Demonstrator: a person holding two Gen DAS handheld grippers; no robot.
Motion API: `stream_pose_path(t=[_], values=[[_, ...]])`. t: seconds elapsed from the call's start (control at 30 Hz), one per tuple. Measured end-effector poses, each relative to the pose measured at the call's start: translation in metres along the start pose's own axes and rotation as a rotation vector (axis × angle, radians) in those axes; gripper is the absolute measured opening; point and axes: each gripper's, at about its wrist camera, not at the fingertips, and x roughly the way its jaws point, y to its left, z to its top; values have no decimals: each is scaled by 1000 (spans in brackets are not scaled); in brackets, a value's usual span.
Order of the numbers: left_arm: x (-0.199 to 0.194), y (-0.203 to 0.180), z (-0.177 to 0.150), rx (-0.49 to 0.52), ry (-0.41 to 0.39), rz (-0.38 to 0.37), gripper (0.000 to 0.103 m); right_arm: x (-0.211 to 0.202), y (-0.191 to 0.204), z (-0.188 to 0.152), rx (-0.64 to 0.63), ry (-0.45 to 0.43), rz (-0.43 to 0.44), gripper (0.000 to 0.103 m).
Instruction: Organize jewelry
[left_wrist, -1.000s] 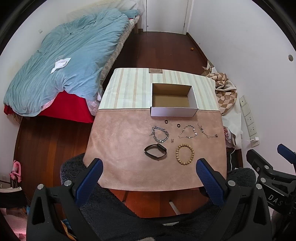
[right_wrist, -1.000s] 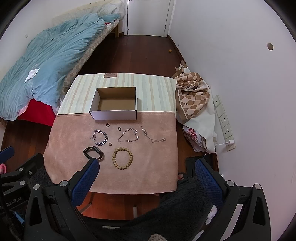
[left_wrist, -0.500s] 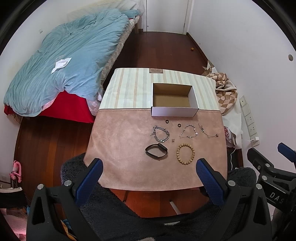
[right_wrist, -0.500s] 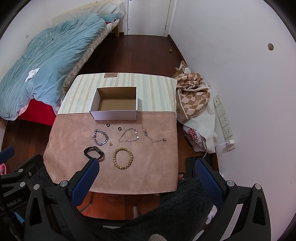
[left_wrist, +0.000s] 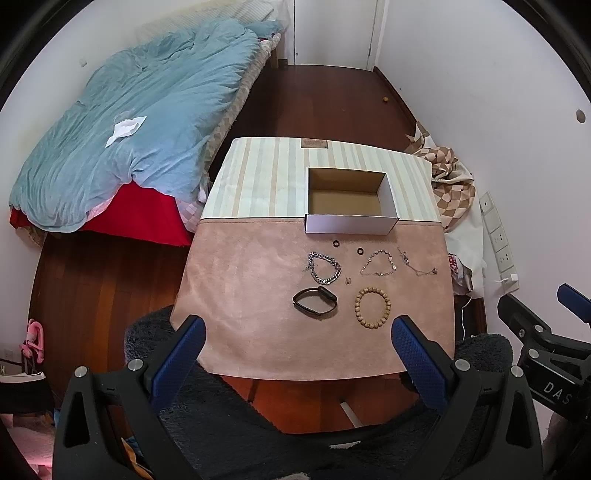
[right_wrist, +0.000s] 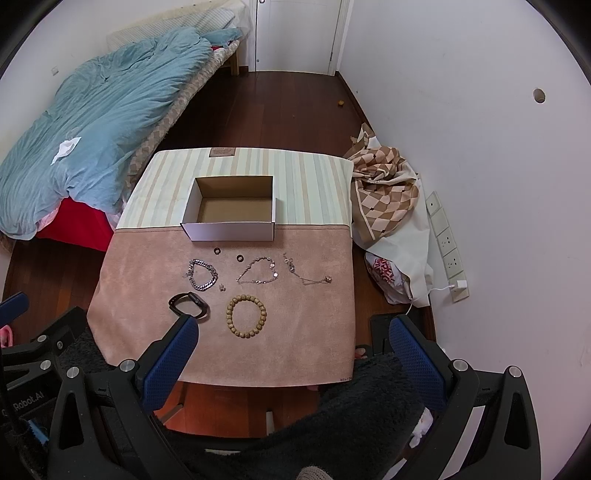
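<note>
An open, empty white cardboard box (left_wrist: 351, 223) (right_wrist: 229, 230) stands at the middle of the table. In front of it on the pink mat lie two small black rings (left_wrist: 335, 244) (right_wrist: 217, 251), a silver chain bracelet (left_wrist: 324, 268) (right_wrist: 202, 275), two thin chain bracelets (left_wrist: 378, 263) (right_wrist: 258, 272), a black band (left_wrist: 314, 301) (right_wrist: 189, 304) and a wooden bead bracelet (left_wrist: 372, 308) (right_wrist: 246, 316). My left gripper (left_wrist: 295, 354) and right gripper (right_wrist: 293, 352) are open and empty, held above the table's near edge.
A bed with a blue duvet (left_wrist: 129, 140) stands left of the table. A checked cloth and bags (right_wrist: 388, 206) lie by the right wall with sockets (right_wrist: 447, 243). A dark fluffy seat (left_wrist: 295, 424) is below the grippers.
Both views have crept slightly closer to the table. Nothing on the table has moved.
</note>
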Motion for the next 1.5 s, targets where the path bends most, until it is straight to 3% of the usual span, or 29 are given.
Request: stream_pose_path(t=[0.37,0.5,0.73,0.8,0.97,1.1,1.3,1.37,1.5], values=[[0,0,1,0,-1,1,103,-5,-3,1,1,-8,6,103],[12,3,7,0,2,14,103,11,-5,3,6,0,-11,103],[71,13,22,33,-1,134,103,110,-12,0,84,130,31,103],[102,19,23,28,45,148,103,147,-9,-4,97,174,36,102],[167,24,17,30,143,183,103,222,7,-22,95,280,33,81],[208,28,9,10,210,191,102,266,18,-35,94,333,20,72],[249,35,2,-56,305,127,102,298,26,-43,108,360,15,58],[259,36,-1,-70,334,105,93,302,26,-45,122,375,30,53],[281,35,-6,-88,380,66,91,303,26,-46,142,368,40,49]])
